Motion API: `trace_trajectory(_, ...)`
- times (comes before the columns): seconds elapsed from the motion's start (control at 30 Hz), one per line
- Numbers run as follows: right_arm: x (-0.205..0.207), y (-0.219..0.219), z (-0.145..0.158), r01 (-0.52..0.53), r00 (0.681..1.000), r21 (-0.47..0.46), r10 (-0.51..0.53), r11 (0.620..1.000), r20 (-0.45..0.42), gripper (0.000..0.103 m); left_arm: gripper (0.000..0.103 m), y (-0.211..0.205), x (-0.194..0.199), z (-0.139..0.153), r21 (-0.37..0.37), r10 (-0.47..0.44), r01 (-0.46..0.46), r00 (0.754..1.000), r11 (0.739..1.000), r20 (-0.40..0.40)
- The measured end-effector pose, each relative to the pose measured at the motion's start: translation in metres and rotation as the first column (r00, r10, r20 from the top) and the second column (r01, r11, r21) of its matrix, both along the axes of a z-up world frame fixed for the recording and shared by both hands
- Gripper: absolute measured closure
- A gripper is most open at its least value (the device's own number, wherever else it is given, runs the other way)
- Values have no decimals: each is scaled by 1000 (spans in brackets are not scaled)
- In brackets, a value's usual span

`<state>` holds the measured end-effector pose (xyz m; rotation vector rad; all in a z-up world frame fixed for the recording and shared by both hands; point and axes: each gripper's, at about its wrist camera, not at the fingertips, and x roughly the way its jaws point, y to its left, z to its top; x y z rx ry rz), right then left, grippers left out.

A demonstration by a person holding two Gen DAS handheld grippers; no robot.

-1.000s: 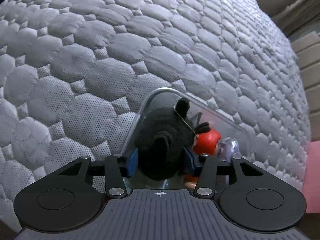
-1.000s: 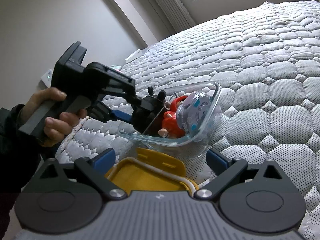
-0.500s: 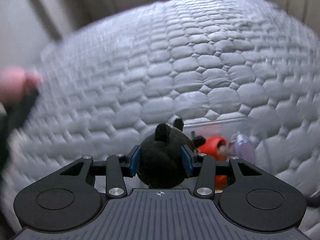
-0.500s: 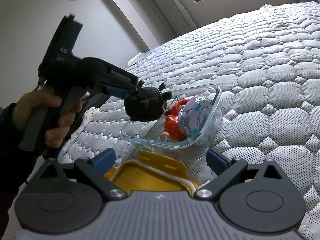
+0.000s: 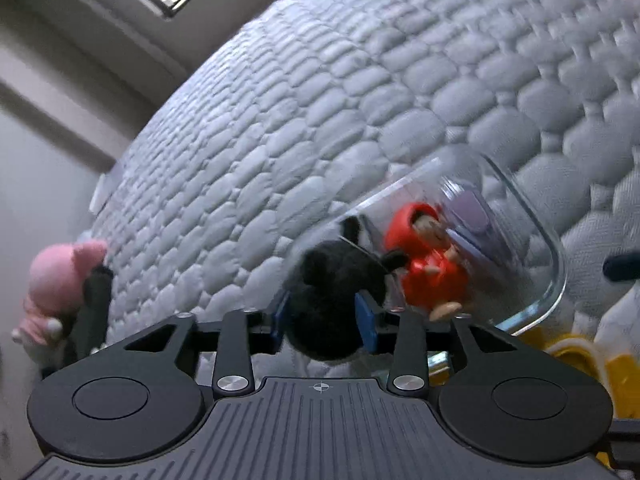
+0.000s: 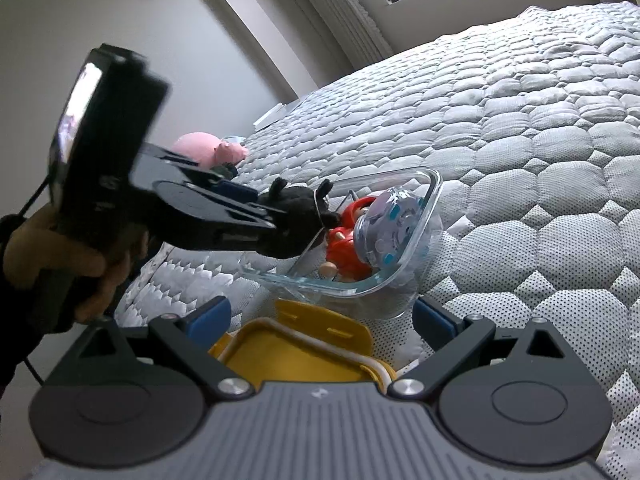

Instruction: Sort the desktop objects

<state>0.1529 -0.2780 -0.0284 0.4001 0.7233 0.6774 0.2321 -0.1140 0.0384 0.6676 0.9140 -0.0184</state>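
Toys lie on a quilted grey mattress (image 6: 520,120). Just ahead of the right tongs (image 6: 320,316), spread wide over a yellow lid (image 6: 296,348), a tilted clear glass container (image 6: 420,240) holds a red figure (image 6: 344,248) and a round spinning top (image 6: 384,224). The left tongs (image 5: 325,320), jaws opening, still pinch a black plush (image 5: 332,292) at the container's near rim. A pink pig plush (image 6: 204,152) lies beyond, behind the left tongs.
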Motion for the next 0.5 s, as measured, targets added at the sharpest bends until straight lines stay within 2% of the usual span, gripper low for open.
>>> trace_trajectory(0.07, 0, 0, 0, 0, 1000, 0, 0, 1000, -1, 5, 33, 13, 3, 24, -111, 54, -49, 998, 993, 45)
trace_trajectory(0.1, 0, 0, 0, 0, 1000, 0, 0, 1000, -1, 5, 25, 22, 6, 37, -188, 94, -82, 994, 979, 57)
trace_trajectory(0.13, 0, 1, 0, 0, 1000, -1, 0, 1000, -1, 5, 23, 32, 11, 47, -278, 134, -117, 990, 953, 46)
trace_trajectory(0.2, 3, -2, -2, 1, 1000, -1, -1, 1000, -2, 5, 24, 48, 25, 52, -404, 184, -183, 982, 896, -37)
trace_trajectory(0.23, 4, -3, -3, 1, 1000, -2, -1, 1000, -4, 5, 25, 54, 32, 48, -440, 200, -215, 977, 872, -80)
trace_trajectory(0.3, 4, -3, -4, 4, 1000, -3, -4, 1000, -6, 5, 38, 65, 46, 34, -508, 219, -282, 959, 814, -181)
trace_trajectory(0.33, 4, -3, -4, 6, 1000, -3, -6, 1000, -7, 5, 40, 71, 52, 25, -539, 223, -314, 948, 781, -229)
trace_trajectory(0.37, 4, -3, -4, 6, 1000, -4, -6, 1000, -8, 5, 37, 77, 57, 15, -567, 229, -354, 932, 743, -281)
trace_trajectory(0.43, 5, -3, -4, 6, 1000, -4, -6, 1000, -9, 5, 36, 85, 63, 0, -565, 254, -405, 910, 719, -329)
trace_trajectory(0.5, 5, -2, -5, 4, 1000, -6, -5, 1000, -10, 5, 34, 92, 67, -20, -553, 263, -467, 874, 690, -409)
